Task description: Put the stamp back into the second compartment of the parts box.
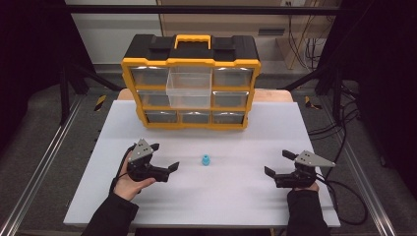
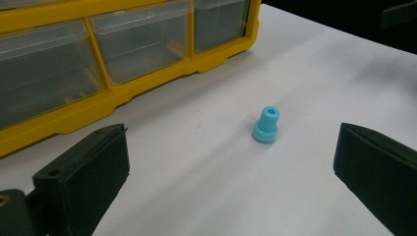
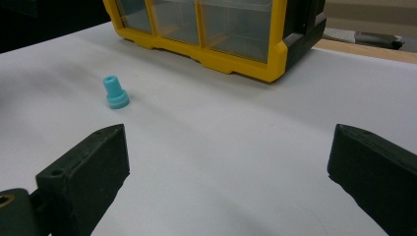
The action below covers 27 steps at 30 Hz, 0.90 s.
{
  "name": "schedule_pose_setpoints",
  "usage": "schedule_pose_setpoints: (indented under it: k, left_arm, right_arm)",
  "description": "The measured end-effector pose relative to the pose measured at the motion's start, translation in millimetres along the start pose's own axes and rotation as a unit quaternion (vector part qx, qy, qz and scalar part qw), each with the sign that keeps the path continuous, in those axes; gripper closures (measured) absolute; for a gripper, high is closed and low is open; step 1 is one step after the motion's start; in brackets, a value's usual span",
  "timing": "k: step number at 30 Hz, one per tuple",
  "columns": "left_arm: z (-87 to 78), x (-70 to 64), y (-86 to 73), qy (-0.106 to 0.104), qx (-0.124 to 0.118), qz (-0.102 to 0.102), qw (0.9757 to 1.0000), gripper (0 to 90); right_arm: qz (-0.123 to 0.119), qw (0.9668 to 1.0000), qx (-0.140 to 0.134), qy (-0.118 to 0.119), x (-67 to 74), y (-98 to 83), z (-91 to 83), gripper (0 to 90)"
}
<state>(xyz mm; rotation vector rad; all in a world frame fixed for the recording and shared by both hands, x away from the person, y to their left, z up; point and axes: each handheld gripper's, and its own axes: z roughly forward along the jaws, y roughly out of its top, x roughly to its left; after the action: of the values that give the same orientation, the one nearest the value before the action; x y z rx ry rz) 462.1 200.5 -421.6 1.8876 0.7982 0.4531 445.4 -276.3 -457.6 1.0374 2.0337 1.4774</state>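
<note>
Both sets of tongs sit nearest the camera, jaws wide apart and empty: the left tongs (image 1: 163, 157) lie just beside a small blue part (image 1: 204, 160), the right tongs (image 1: 279, 163) well off to its other side. That part stands upright, flange down, alone on the white surface (image 1: 236, 196), between the two. Beyond it a yellow drawer organizer (image 1: 191, 87) has one clear drawer (image 1: 189, 88) pulled out, likely so the part can go inside.
</note>
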Motion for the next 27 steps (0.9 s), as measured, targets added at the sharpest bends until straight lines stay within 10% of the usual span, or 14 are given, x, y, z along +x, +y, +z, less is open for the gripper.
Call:
schedule_pose_setpoints:
  k: [27]
  left_arm:
    - [29.8,-13.9,18.6,-0.013,0.016,0.010,0.9997,0.0]
  right_arm:
    - [-0.003,1.0000,0.000,0.001,-0.2,0.0,0.2,2.5]
